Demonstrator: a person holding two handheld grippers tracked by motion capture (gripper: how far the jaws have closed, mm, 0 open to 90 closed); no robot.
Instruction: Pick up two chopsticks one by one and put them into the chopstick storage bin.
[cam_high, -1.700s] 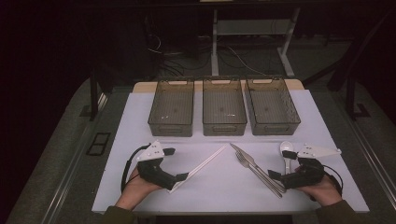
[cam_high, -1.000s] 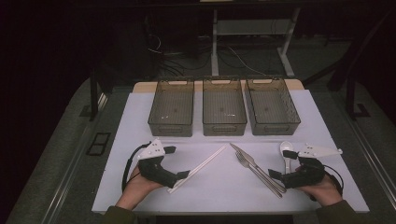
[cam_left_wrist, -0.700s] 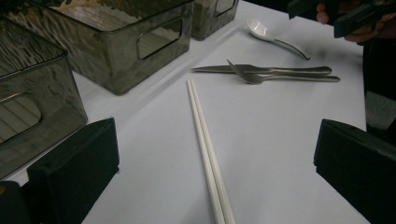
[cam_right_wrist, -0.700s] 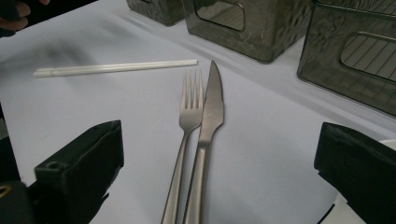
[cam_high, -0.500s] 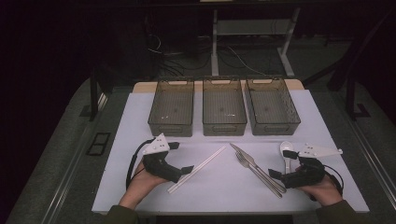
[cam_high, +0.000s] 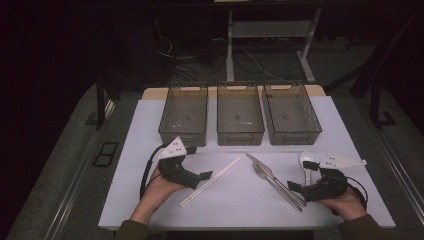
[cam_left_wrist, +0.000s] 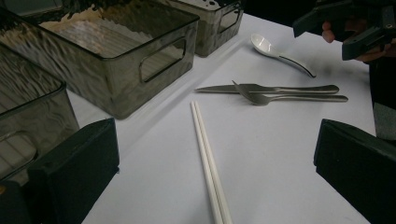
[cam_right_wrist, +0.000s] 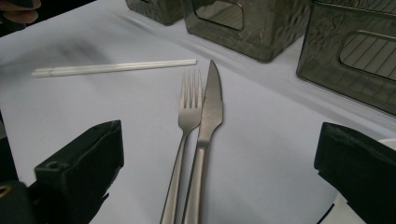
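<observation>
High view: at the left, the left hand (cam_high: 159, 186) is seen coming in from the bottom edge, wrapped around the left gripper (cam_high: 205, 176), which is angled toward the right and slightly up the table. Its jaws are held apart with nothing between them, and their tips are placed just beside the pair of white chopsticks (cam_high: 210, 181). The chopsticks are laid side by side on the white table (cam_high: 150, 125), slanted from lower left to upper right. In the left gripper view, the chopsticks (cam_left_wrist: 208, 161) are seen running up the middle between the 2 black jaws, untouched by either.

Behind them, 3 smoky plastic bins (cam_high: 240, 114) are lined up in a row along the far part of the table.

Right of the chopsticks, a knife (cam_high: 274, 176) and a fork (cam_high: 276, 186) are laid close together, slanted the opposite way; in the right gripper view the fork (cam_right_wrist: 184, 135) and knife (cam_right_wrist: 205, 130) are touching along their handles. A white spoon (cam_high: 306, 163) is set just right of them.

At the far right, the right hand (cam_high: 345, 200) is rested on the table, with the right gripper (cam_high: 295, 186) pointed leftward at the handle ends of the fork and knife. Its jaws are spread wide and are empty.
</observation>
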